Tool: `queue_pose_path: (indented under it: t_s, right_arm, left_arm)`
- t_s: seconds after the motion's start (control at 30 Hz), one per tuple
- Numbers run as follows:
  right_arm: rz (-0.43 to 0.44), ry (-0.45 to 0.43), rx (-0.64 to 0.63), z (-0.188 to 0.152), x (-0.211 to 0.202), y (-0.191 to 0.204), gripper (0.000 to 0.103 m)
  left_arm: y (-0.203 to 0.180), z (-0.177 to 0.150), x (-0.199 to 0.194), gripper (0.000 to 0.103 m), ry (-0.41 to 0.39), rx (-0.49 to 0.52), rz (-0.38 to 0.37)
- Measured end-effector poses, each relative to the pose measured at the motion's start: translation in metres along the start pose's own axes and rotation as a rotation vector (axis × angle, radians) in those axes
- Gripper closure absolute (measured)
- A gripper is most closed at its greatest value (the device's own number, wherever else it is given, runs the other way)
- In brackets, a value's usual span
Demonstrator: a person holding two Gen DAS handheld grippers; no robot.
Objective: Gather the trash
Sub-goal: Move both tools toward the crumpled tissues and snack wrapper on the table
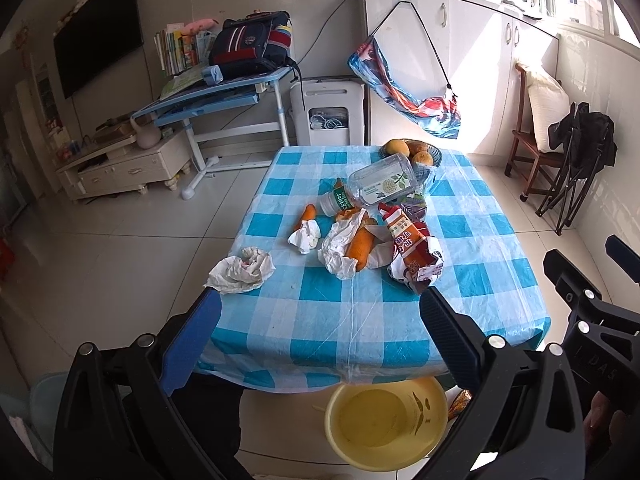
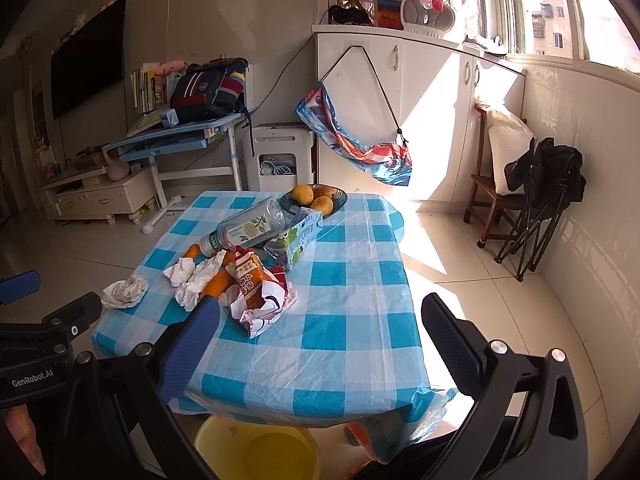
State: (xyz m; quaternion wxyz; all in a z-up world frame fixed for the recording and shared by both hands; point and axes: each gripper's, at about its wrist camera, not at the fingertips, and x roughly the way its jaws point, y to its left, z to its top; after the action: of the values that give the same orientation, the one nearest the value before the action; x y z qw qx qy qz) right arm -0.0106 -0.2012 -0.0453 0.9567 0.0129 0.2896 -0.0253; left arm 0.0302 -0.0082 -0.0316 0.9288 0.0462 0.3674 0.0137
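Trash lies on a table with a blue-and-white checked cloth (image 1: 360, 312) (image 2: 352, 320): crumpled tissues (image 1: 242, 270) (image 2: 125, 291), more tissues (image 1: 306, 236), orange peel pieces (image 1: 360, 246) (image 2: 218, 284), a red snack wrapper (image 1: 412, 256) (image 2: 260, 292), a clear plastic bottle (image 1: 376, 188) (image 2: 248, 230) and a green carton (image 2: 294, 242). A yellow basin (image 1: 384, 424) (image 2: 256, 452) stands on the floor under the near table edge. My left gripper (image 1: 320, 312) is open and empty above the near edge. My right gripper (image 2: 320, 316) is open and empty, to the right of it.
A bowl of fruit (image 1: 414, 152) (image 2: 314, 198) sits at the table's far edge. A blue desk with a backpack (image 1: 248, 46), a white appliance (image 1: 328, 112), white cabinets (image 1: 460, 40) and a wooden chair with a folded black chair (image 1: 568, 160) stand around on the tiled floor.
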Motion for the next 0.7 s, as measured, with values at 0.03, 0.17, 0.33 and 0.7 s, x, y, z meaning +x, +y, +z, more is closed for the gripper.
queue_pose_path:
  t_s: [0.03,0.17,0.33,0.7]
  right_arm:
    - [0.002,0.002,-0.001,0.001,0.002,0.001,0.006]
    - [0.010,0.010,-0.006,0.005,0.012,0.003,0.006]
    - [0.018,0.015,-0.011,0.008,0.020,0.006,0.006]
    - [0.031,0.020,-0.013,0.009,0.023,0.008,0.006]
  left_arm:
    - [0.000,0.001,0.003,0.007,0.003,-0.001,0.000]
    - [0.002,0.003,0.013,0.007,0.015,-0.009,0.002]
    - [0.005,0.005,0.024,0.007,0.030,-0.021,0.003]
    - [0.009,0.007,0.031,0.007,0.028,-0.029,0.008]
